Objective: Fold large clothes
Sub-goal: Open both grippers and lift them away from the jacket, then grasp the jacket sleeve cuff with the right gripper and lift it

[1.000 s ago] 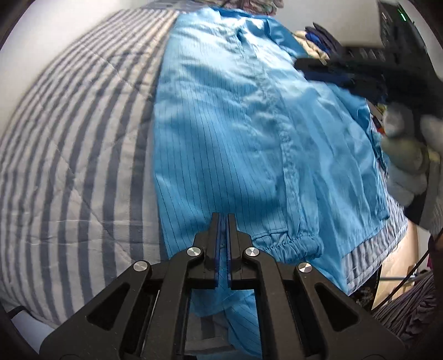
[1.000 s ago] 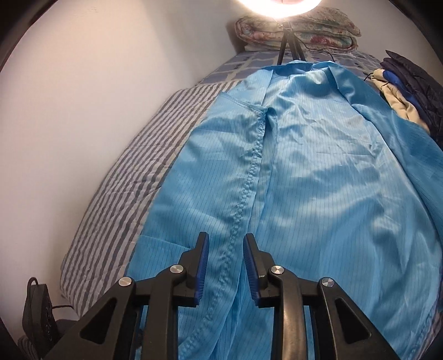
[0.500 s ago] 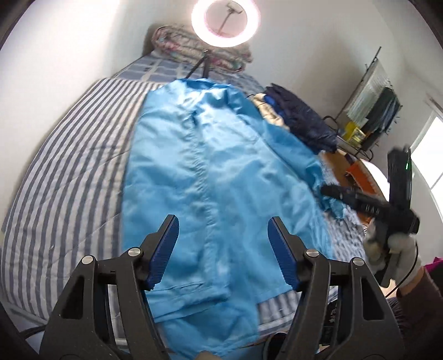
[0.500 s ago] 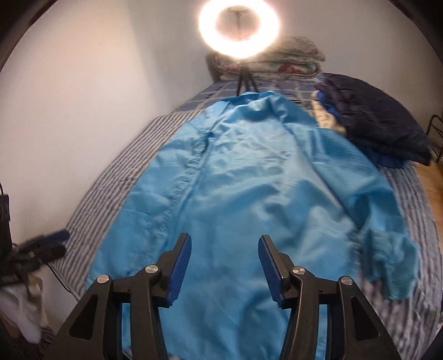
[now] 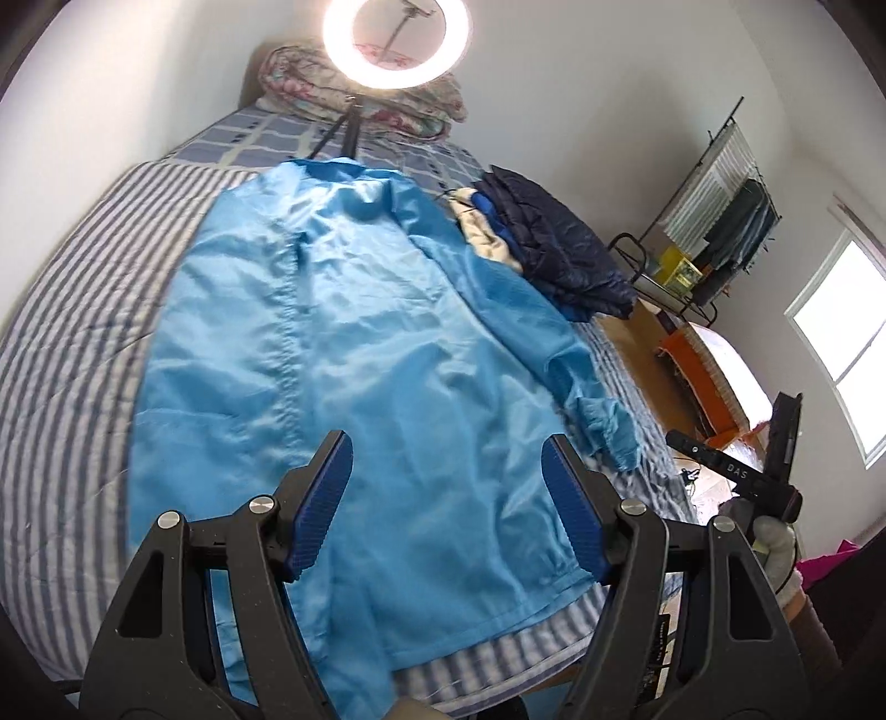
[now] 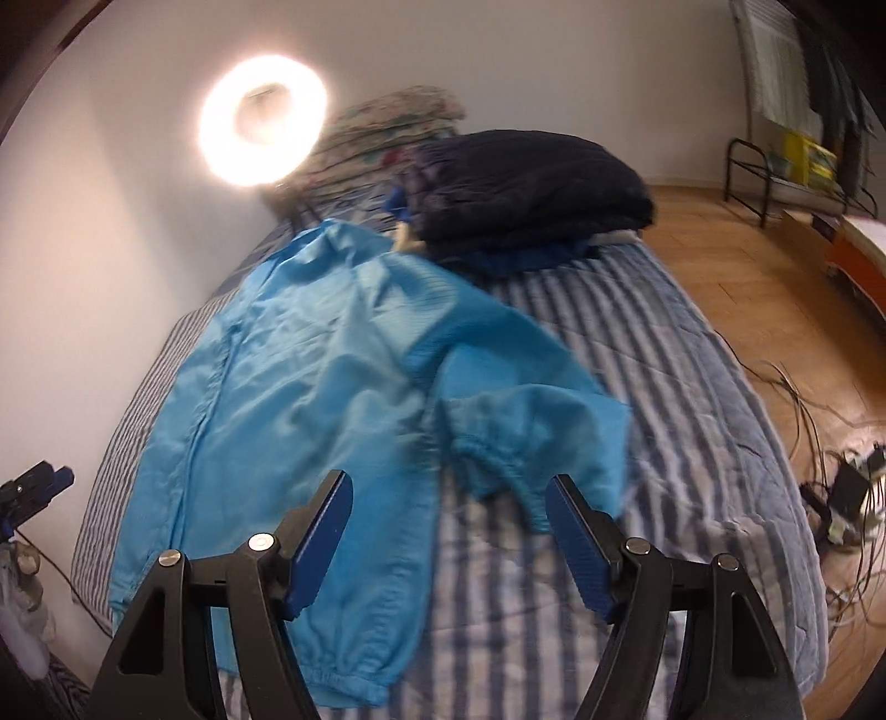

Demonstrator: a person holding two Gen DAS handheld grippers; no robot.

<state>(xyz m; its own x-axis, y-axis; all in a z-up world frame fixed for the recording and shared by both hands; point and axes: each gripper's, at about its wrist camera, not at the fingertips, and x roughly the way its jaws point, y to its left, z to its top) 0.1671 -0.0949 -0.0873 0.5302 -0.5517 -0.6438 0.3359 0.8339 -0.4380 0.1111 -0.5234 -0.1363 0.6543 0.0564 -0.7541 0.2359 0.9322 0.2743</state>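
Observation:
A large light-blue jacket lies spread lengthwise on the striped bed, collar toward the far end. It also shows in the right wrist view, with one sleeve and its elastic cuff bent out to the right. My left gripper is open and empty, held above the jacket's lower hem. My right gripper is open and empty, above the bed just short of the cuff. In the left wrist view the right gripper shows at the right, off the bed's edge.
A pile of dark folded clothes sits at the far right of the bed. A lit ring light on a tripod and folded quilts stand at the head. Wooden floor with cables lies right of the bed; a clothes rack stands beyond.
Both grippers have opened and pulled back and up from the jacket; the left had been shut on its fabric. The right gripper swung toward the sleeve side.

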